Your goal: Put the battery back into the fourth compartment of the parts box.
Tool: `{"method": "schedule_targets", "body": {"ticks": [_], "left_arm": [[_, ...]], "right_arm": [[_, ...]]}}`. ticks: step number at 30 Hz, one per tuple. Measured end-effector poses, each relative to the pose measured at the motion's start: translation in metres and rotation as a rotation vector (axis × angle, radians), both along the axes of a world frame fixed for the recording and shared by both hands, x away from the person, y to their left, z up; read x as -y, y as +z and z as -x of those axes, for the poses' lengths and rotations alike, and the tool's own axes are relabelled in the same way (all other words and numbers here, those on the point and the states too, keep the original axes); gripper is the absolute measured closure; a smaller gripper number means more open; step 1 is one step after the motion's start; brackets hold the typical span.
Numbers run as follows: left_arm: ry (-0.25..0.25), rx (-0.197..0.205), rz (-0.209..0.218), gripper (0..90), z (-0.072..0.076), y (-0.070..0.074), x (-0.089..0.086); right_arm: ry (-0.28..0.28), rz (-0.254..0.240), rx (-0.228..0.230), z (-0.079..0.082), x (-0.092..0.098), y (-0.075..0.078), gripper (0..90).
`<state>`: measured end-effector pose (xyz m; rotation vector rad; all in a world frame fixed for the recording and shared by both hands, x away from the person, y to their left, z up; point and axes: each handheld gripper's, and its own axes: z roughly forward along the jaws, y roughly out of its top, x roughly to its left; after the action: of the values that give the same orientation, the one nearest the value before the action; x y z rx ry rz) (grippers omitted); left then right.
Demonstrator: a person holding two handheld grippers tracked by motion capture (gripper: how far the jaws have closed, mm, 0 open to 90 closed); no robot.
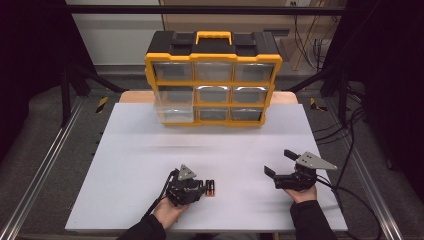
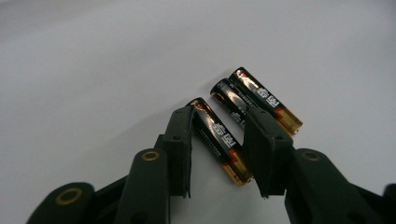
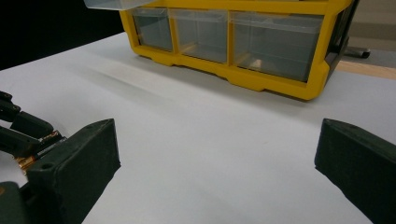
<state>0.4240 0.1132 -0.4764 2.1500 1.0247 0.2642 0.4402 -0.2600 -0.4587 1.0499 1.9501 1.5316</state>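
So the left gripper (image 2: 218, 133) sits low in the middle of the left gripper view, jaws part-way in around one AA battery (image 2: 219, 140) lying flat on the white tabletop (image 2: 93, 70). The left jaw looks right up against the battery's side, but there's a sliver of tabletop between the battery and the right jaw, so it's not pinched. Two more batteries (image 2: 254, 100) lie side by side just past that right jaw, toward the upper right of the frame, touching each other.

In the high view all of that sits bottom centre, batteries poking out to the right of the gripper.

The right gripper (image 1: 280, 162) is at the lower right of the high view, jaws spread wide with nothing between them, resting well apart from the batteries.

The yellow drawer organizer (image 1: 214, 80) stands at the top centre, its middle-left clear drawer (image 1: 173, 107) pulled out.
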Motion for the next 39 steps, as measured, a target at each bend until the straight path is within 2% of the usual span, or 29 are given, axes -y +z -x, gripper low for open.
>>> {"method": "schedule_targets", "body": {"ticks": [5,10,19,25,29,39], "left_arm": [[0.019,0.010,-0.035,69.4,0.001,0.001,0.002],[0.030,0.009,-0.042,74.6,0.001,0.001,0.001],[0.028,0.019,-0.045,76.2,0.000,0.001,0.000],[0.026,0.043,-0.008,76.2,-0.001,0.012,-0.008],[0.018,0.068,0.030,76.2,-0.001,0.025,-0.018],[0.033,0.108,0.075,76.2,-0.007,0.048,-0.038]], "right_arm": [[-0.001,0.001,0.001,0.000,0.000,0.000,0.3],[-0.001,0.001,0.001,0.000,0.000,0.000,0.3],[-0.001,-0.001,0.003,0.000,0.000,0.000,0.3],[0.002,-0.002,0.005,0.000,0.001,0.001,0.3],[0.004,-0.004,0.004,0.000,0.001,0.001,0.3],[0.006,-0.005,0.001,0.000,0.001,0.001,0.3]]}}
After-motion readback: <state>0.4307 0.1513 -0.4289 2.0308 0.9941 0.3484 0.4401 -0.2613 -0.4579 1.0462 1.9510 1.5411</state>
